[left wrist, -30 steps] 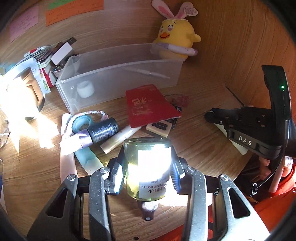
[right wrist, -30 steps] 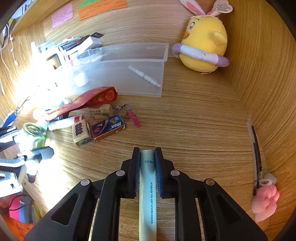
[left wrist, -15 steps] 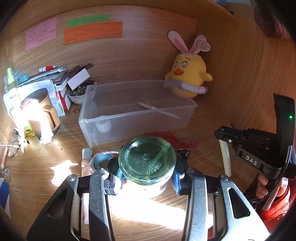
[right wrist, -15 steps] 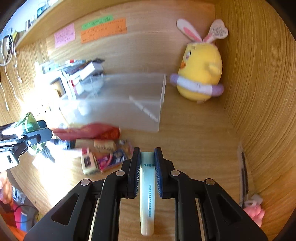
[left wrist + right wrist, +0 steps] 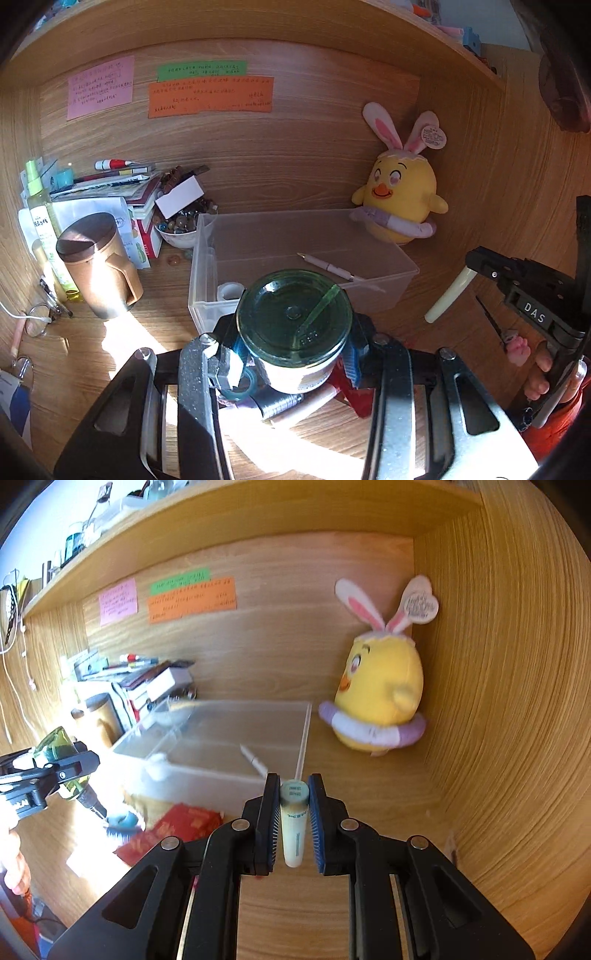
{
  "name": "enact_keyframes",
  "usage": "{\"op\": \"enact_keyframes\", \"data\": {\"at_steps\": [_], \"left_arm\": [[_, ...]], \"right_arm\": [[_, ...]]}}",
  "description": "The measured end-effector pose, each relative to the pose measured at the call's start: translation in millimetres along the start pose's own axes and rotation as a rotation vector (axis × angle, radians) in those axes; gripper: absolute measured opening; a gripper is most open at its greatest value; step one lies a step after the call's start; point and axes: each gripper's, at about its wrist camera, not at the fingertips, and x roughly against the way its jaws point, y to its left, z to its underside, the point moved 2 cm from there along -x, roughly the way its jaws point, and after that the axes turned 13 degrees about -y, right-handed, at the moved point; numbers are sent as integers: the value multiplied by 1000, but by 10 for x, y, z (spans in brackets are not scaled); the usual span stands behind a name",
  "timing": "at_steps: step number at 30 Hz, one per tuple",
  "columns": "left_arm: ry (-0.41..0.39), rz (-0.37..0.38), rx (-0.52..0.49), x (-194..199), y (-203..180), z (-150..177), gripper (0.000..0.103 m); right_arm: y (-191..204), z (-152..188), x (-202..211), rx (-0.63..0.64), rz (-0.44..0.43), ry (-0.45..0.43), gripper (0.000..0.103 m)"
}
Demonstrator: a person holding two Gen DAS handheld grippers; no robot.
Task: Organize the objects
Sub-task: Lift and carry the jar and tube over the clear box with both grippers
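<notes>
My left gripper (image 5: 291, 360) is shut on a green glass pump bottle (image 5: 293, 325). The bottle's round base faces the camera and its pump end points down, held above the desk clutter. In the right wrist view the same bottle (image 5: 55, 744) sits in the left gripper (image 5: 74, 764) at the far left. My right gripper (image 5: 294, 801) is shut on a cream tube (image 5: 294, 830), whose cap end shows between the blue pads. From the left wrist, that tube (image 5: 448, 295) sticks out of the right gripper (image 5: 478, 262). A clear plastic bin (image 5: 391, 291) lies just beyond both, holding a white pen (image 5: 328, 266) and a tape roll (image 5: 229, 291).
A yellow plush chick (image 5: 399, 199) leans in the back right corner. A brown lidded mug (image 5: 96, 266), stacked books and a bowl of beads (image 5: 177, 225) crowd the back left. A red envelope (image 5: 173, 830) and small items lie before the bin. A shelf (image 5: 258, 513) overhangs.
Both grippers have risen and tilted upward with their loads, bringing the back wall and its notes into view. The bottle has swung so that its base faces the camera.
</notes>
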Motion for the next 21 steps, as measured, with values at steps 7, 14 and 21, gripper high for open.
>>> {"op": "enact_keyframes", "data": {"at_steps": [7,14,21], "left_arm": [[-33,-22,-24,-68,19,-174,41],[-65,-40,-36,-159,53,-383,41],[-67,-41,-15,-343,134,-534,41]], "right_arm": [[3,-302,-30,19,9,-57,14],[65,-544,-126,38,-6,-103,14],[171,-740,-274,62,-31,-136,14]]}}
